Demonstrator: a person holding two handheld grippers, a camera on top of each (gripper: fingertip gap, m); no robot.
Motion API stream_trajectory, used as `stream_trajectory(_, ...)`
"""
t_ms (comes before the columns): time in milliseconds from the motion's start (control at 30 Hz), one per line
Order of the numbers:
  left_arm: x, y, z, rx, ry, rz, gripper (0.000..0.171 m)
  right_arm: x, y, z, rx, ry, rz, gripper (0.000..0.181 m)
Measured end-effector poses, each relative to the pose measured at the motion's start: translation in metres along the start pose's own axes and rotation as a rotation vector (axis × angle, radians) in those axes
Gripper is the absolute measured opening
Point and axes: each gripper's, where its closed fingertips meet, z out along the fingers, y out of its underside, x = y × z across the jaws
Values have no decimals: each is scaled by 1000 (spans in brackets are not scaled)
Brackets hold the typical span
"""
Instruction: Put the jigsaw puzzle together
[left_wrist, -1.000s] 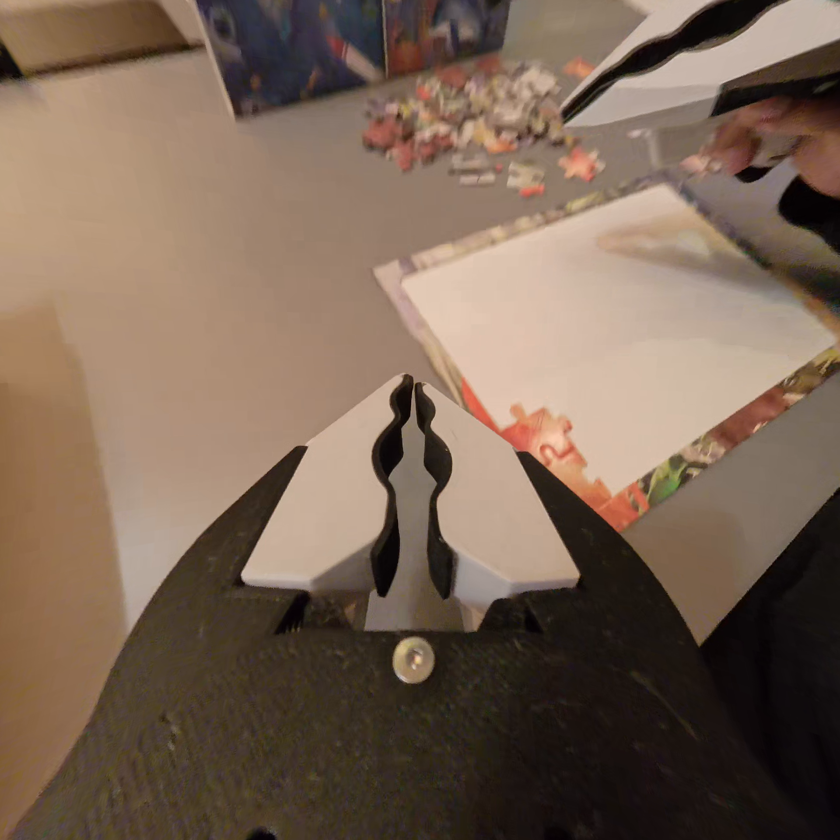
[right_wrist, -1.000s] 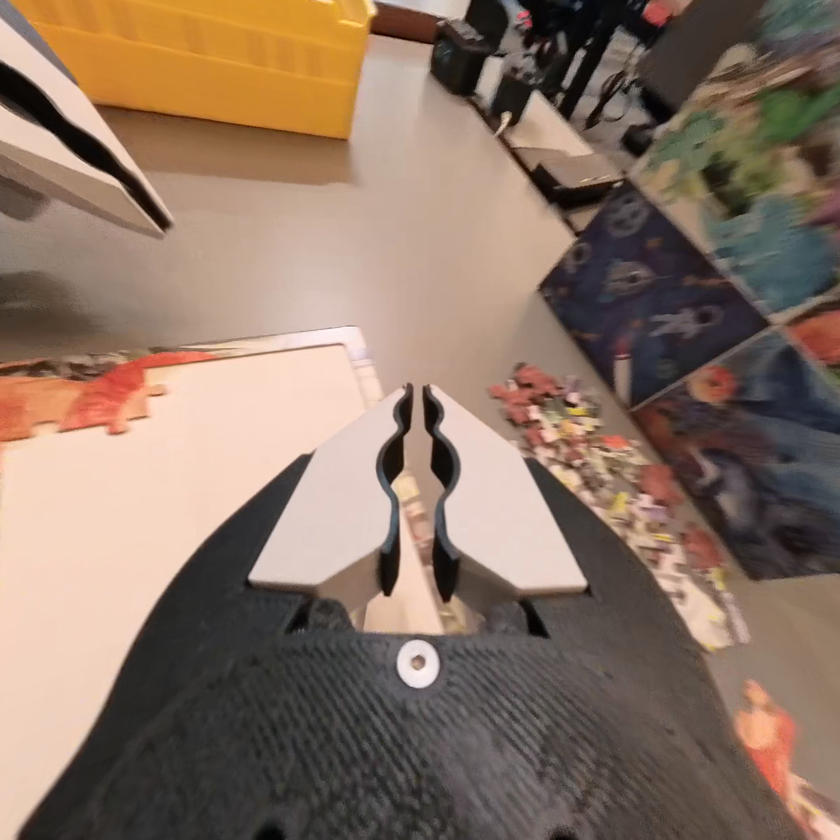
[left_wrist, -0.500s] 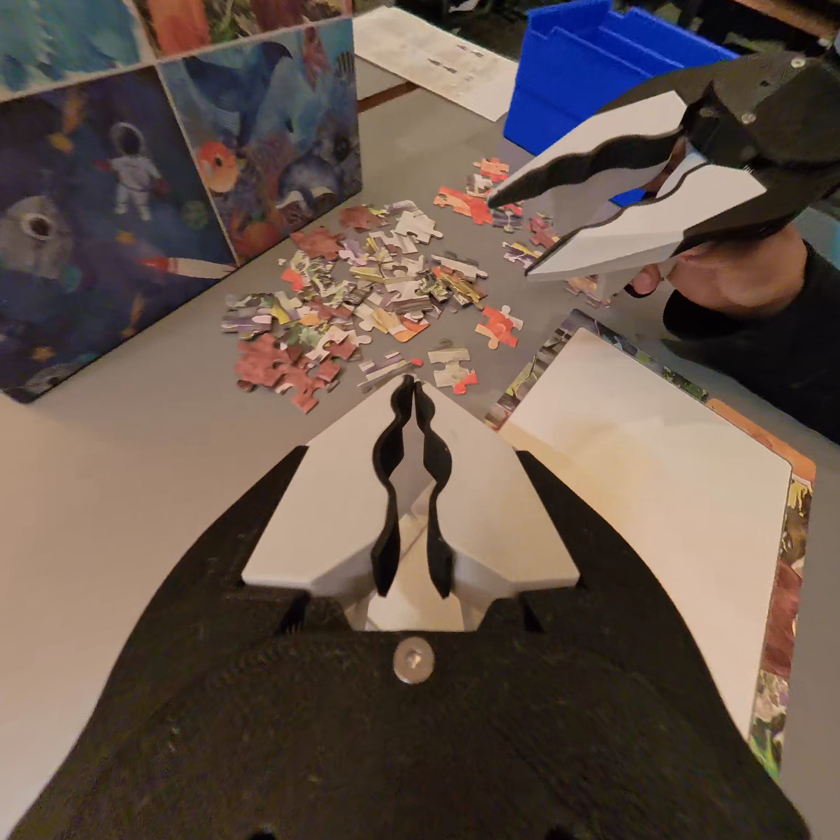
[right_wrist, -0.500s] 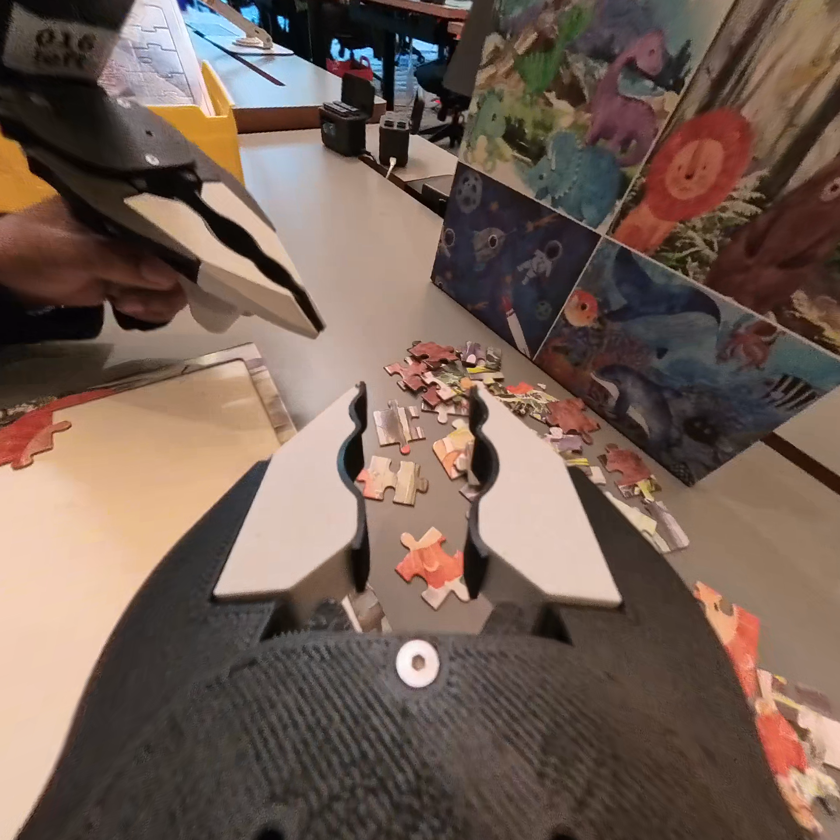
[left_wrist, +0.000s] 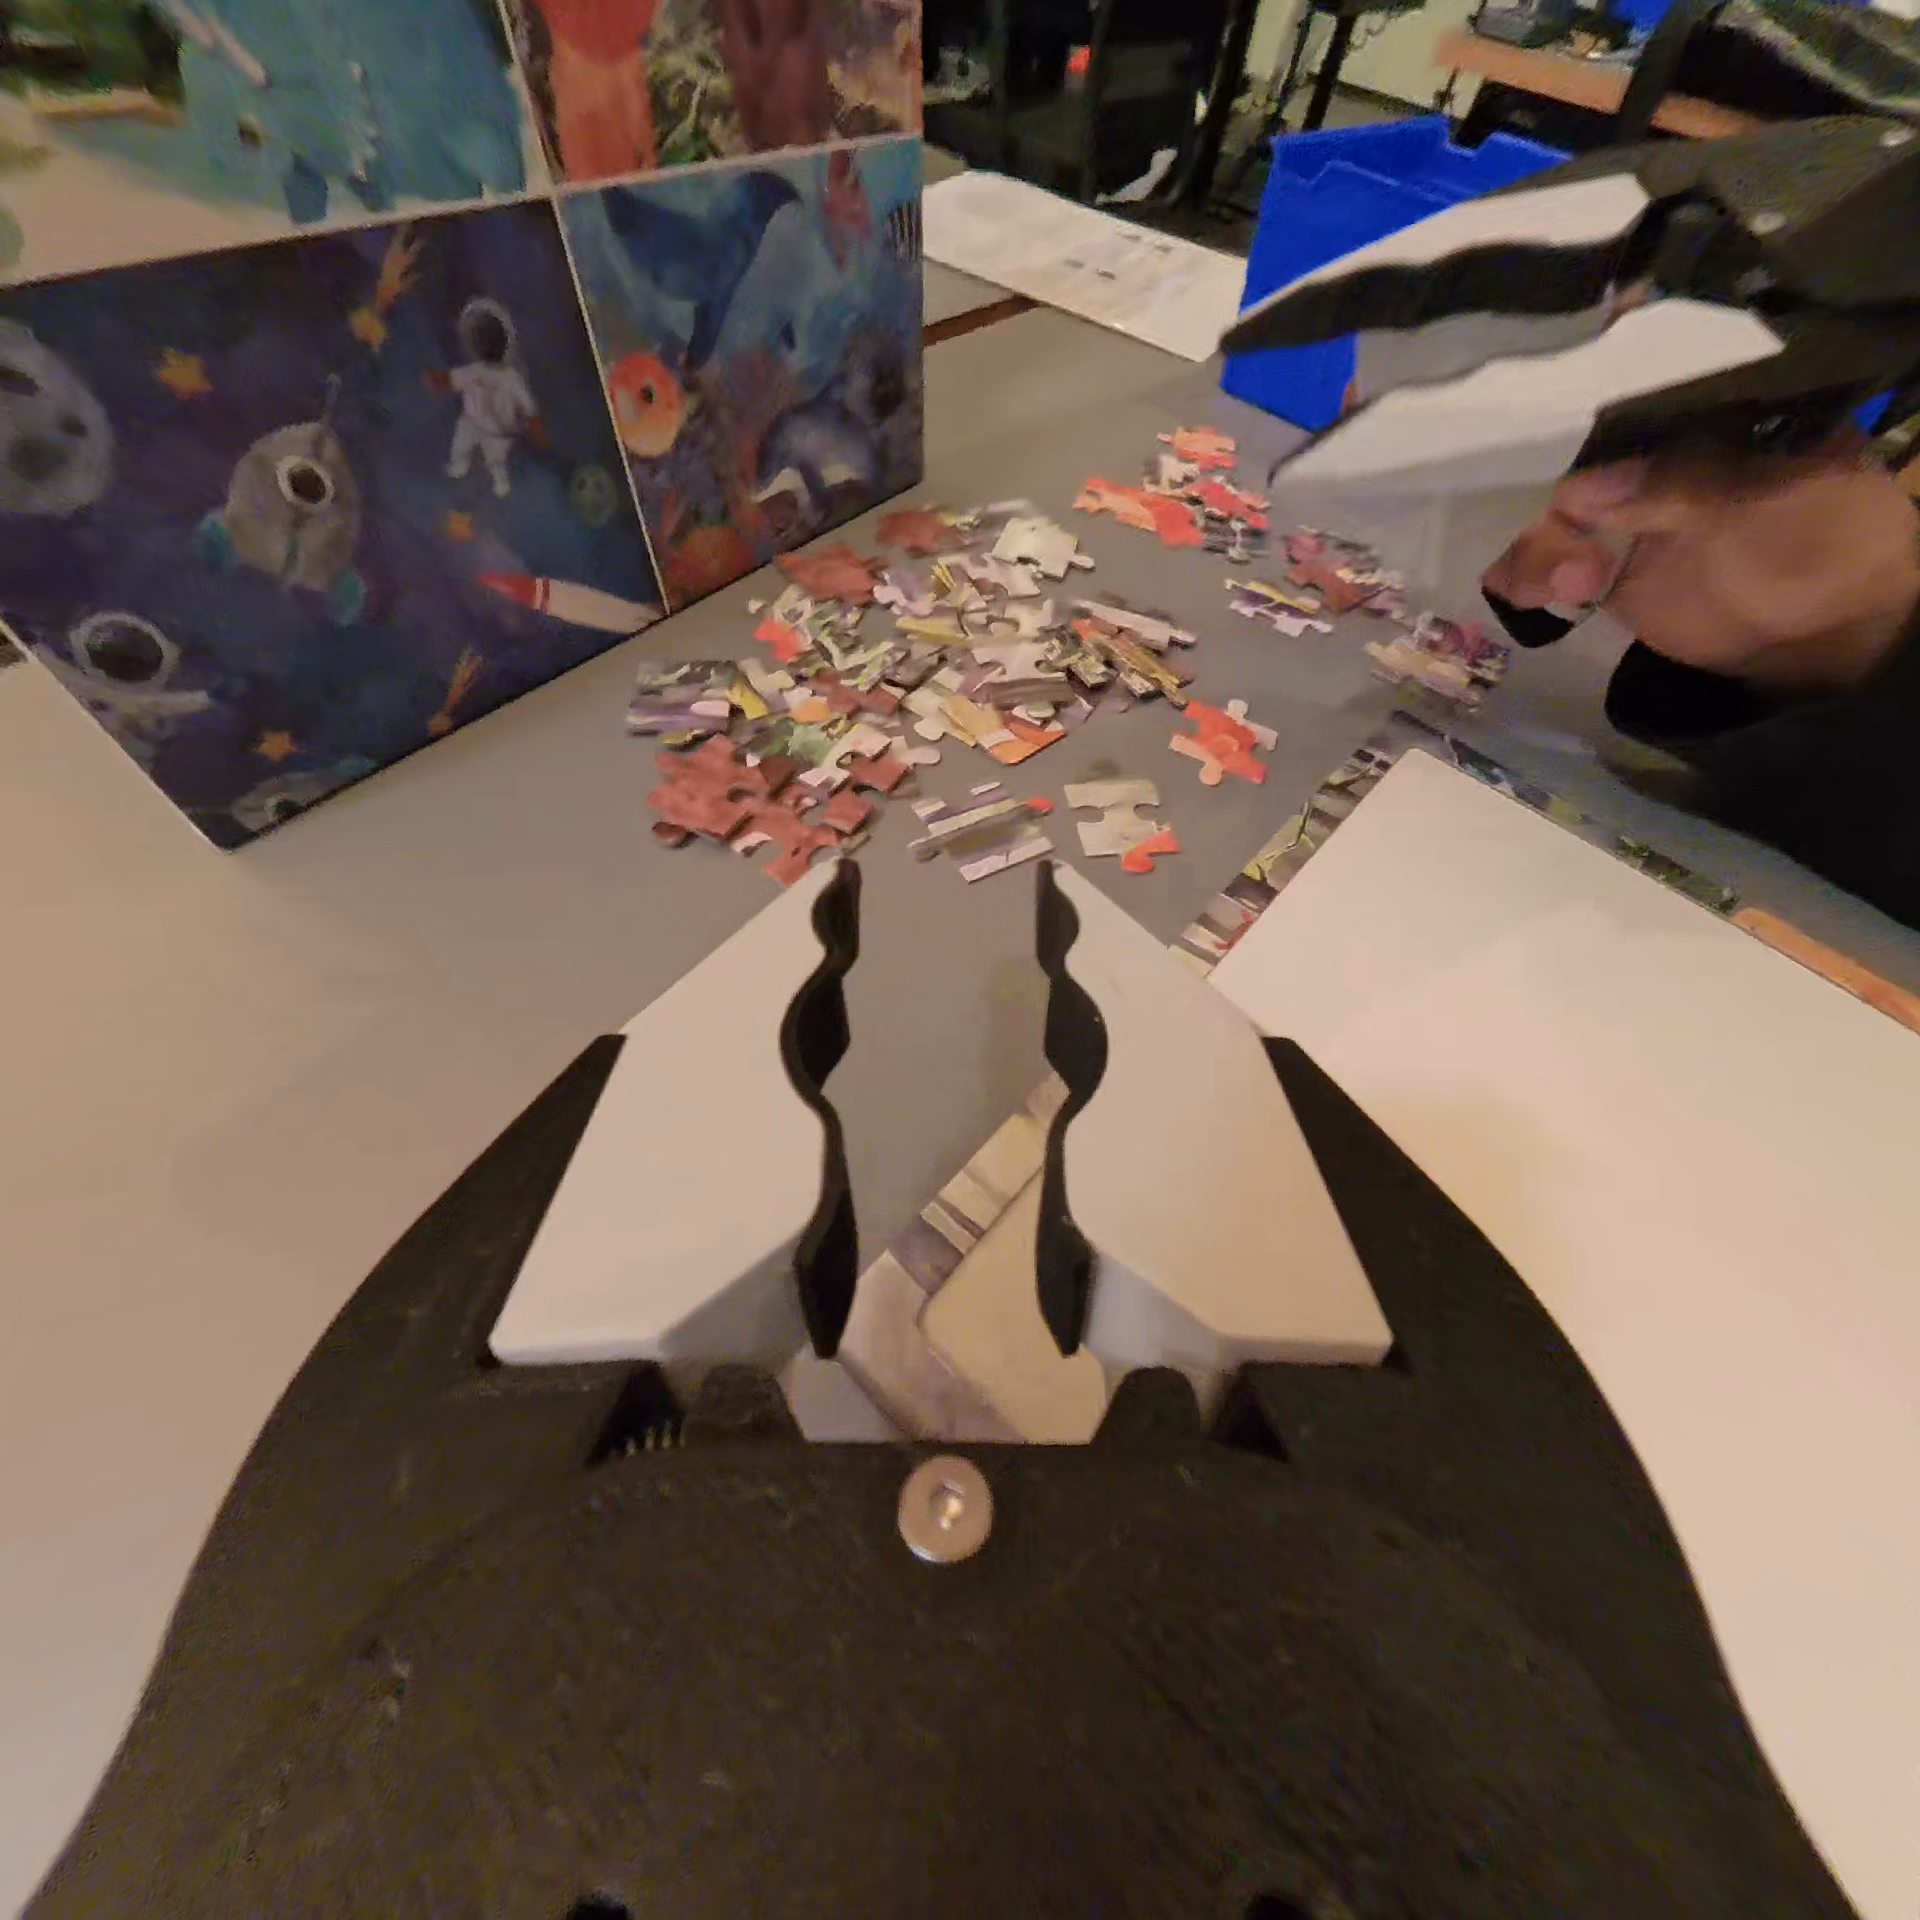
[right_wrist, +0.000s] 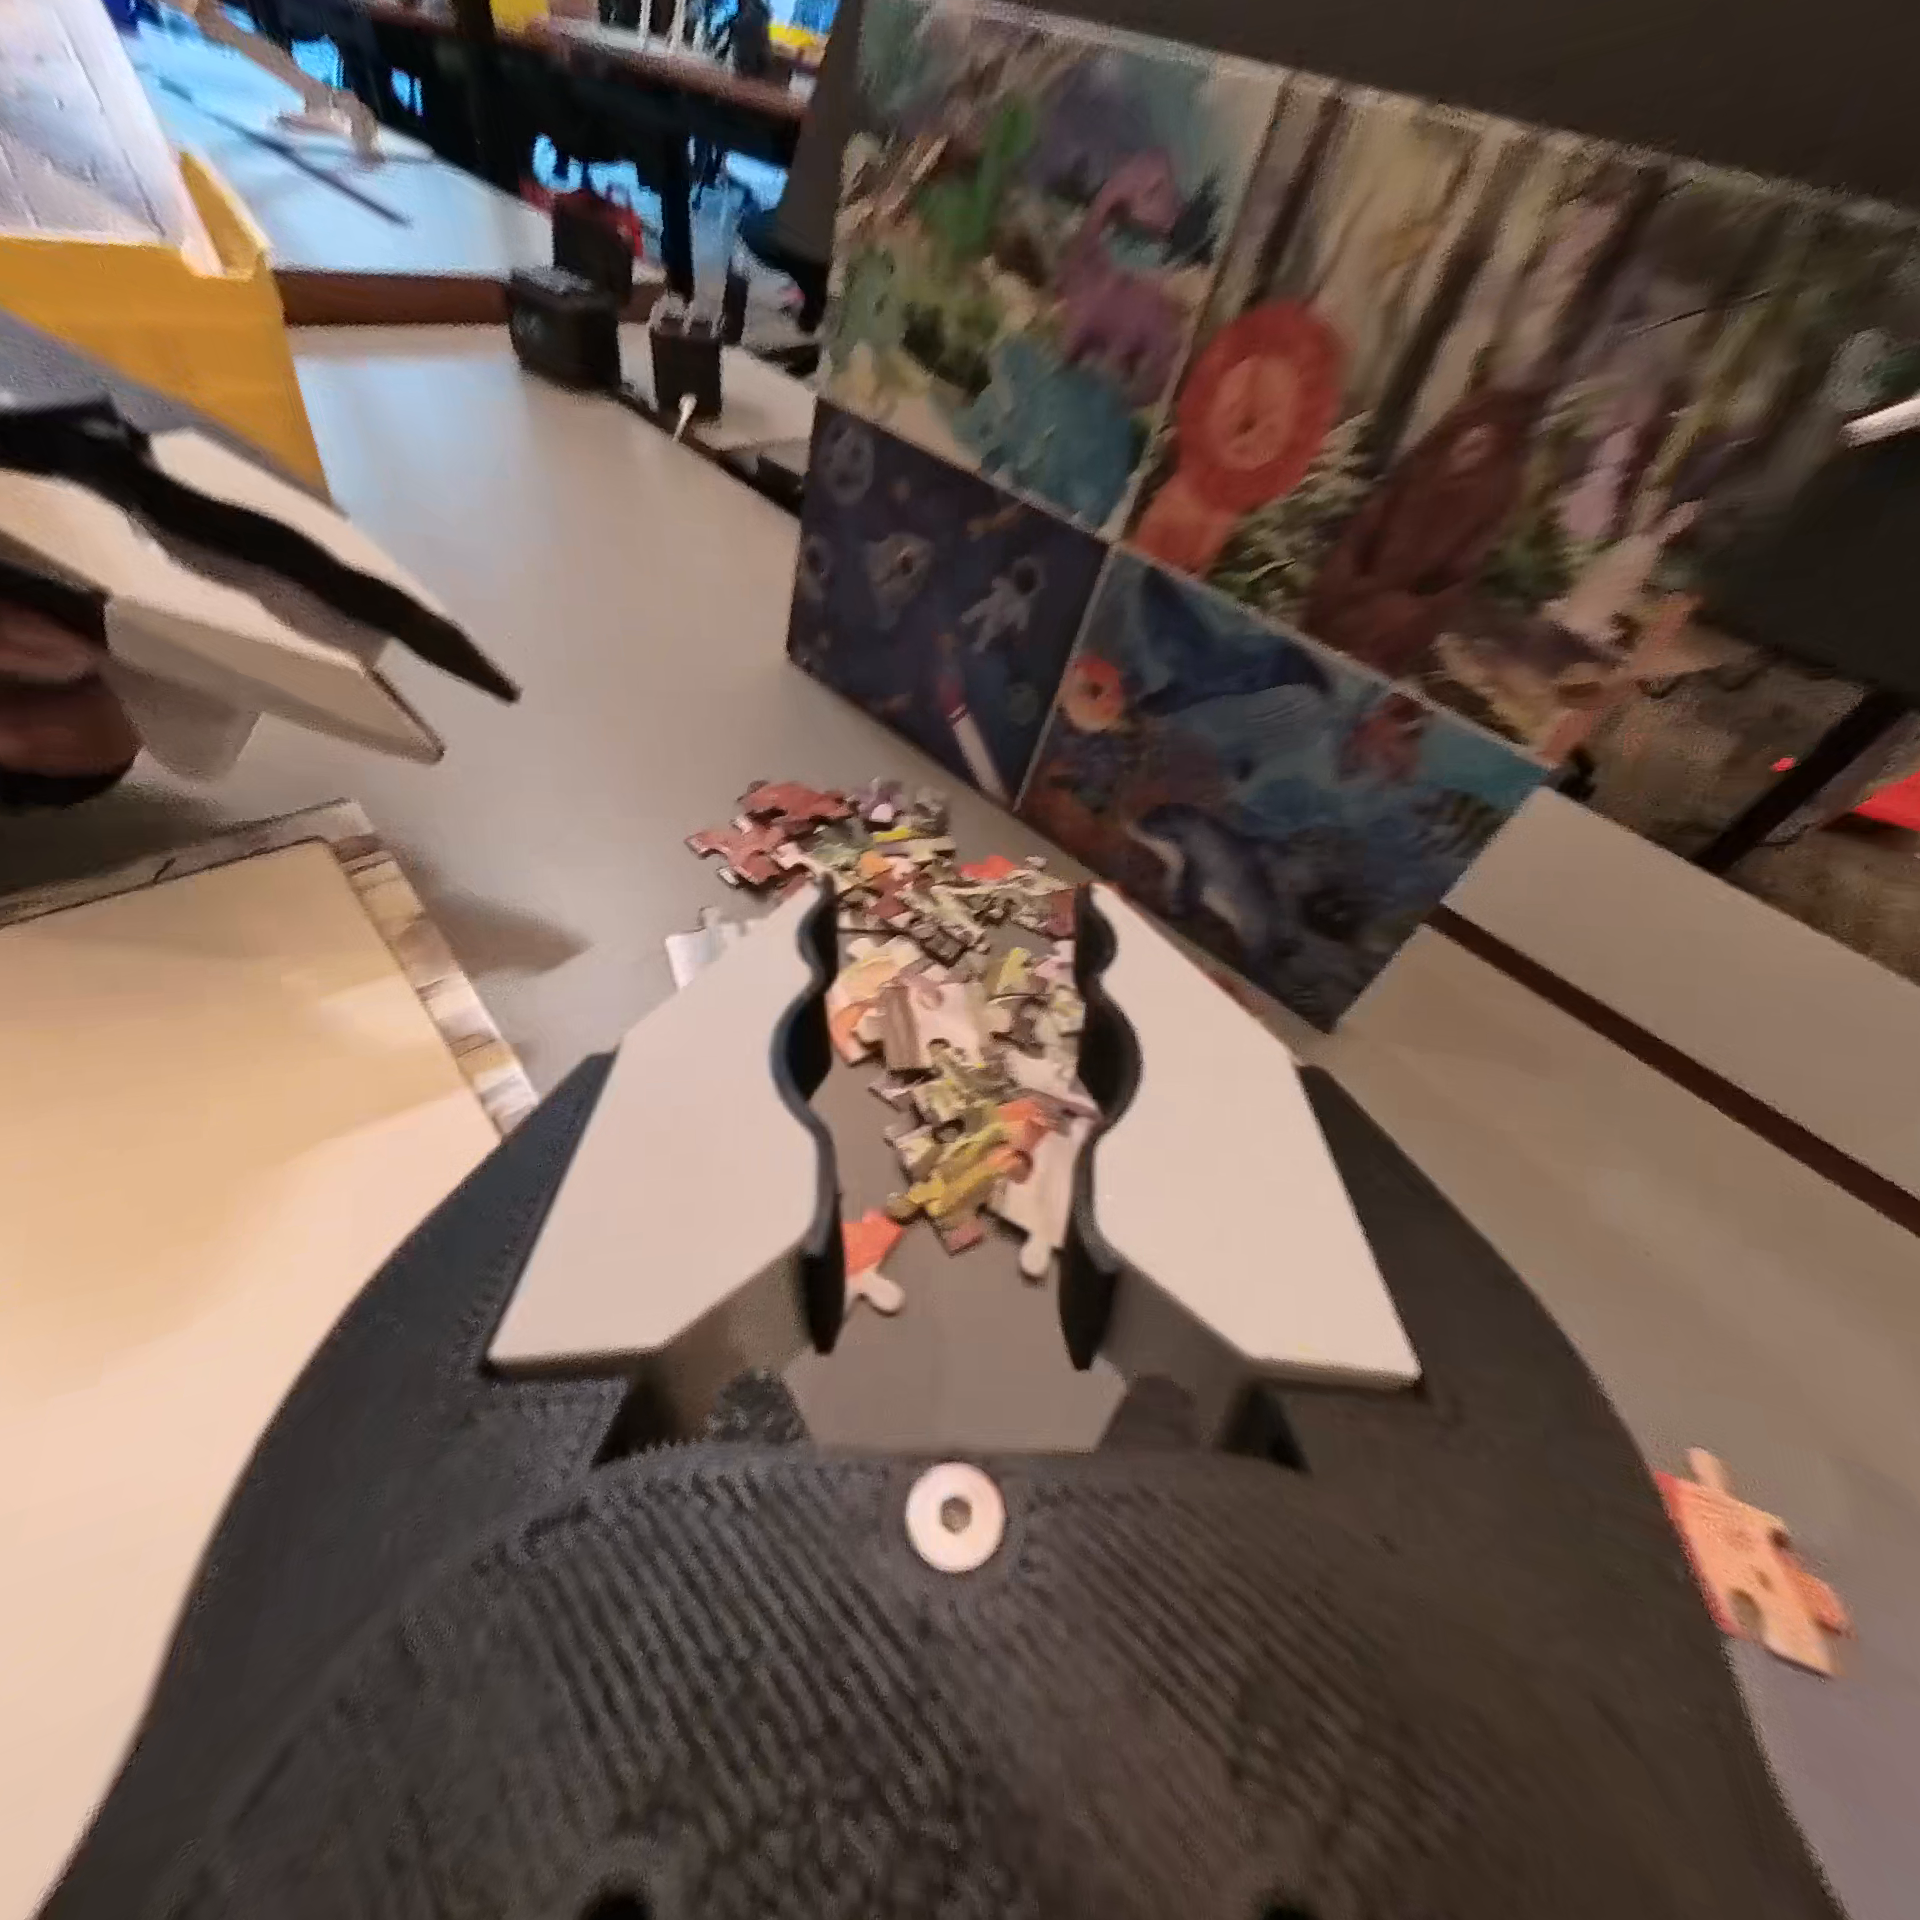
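A pile of loose jigsaw pieces (left_wrist: 935, 665) lies on the grey table; it also shows in the right wrist view (right_wrist: 935, 997). A puzzle tray (left_wrist: 1558, 1143) with a blank cream middle and a printed border lies to the right of my left gripper; it also shows in the right wrist view (right_wrist: 208, 1091). My left gripper (left_wrist: 945, 883) is open and empty, above the tray's corner, short of the pile. My right gripper (right_wrist: 951, 904) is open and empty, over the pile. It shows far right in the left wrist view (left_wrist: 1262, 400), held by a hand.
A stand of picture panels (left_wrist: 416, 436) rises behind the pile, also in the right wrist view (right_wrist: 1195, 520). A blue bin (left_wrist: 1351, 229) stands at the back right, a yellow bin (right_wrist: 156, 343) at the far left. A single orange piece (right_wrist: 1756, 1558) lies apart. The single orange piece (right_wrist: 1756, 1558) lies some 25 centimetres from my right tips, 40 centimetres from my left tips. Look for it in the left wrist view (left_wrist: 1200, 437) too.
Both grippers have opened wider. The left swung from the tray toward the pile. The right moved forward over the pile.
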Motion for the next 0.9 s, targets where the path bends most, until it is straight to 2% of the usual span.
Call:
stream_trajectory(100,5,4,3,-13,49,-60,38,22,-1,-11,19,46,14,32)
stream_trajectory(533,-5,6,2,-12,26,-86,31,82,-2,-58,71,210,81,27)
stream_trajectory(900,-8,6,2,-9,25,-97,30,88,5,-63,167,106,334,25)
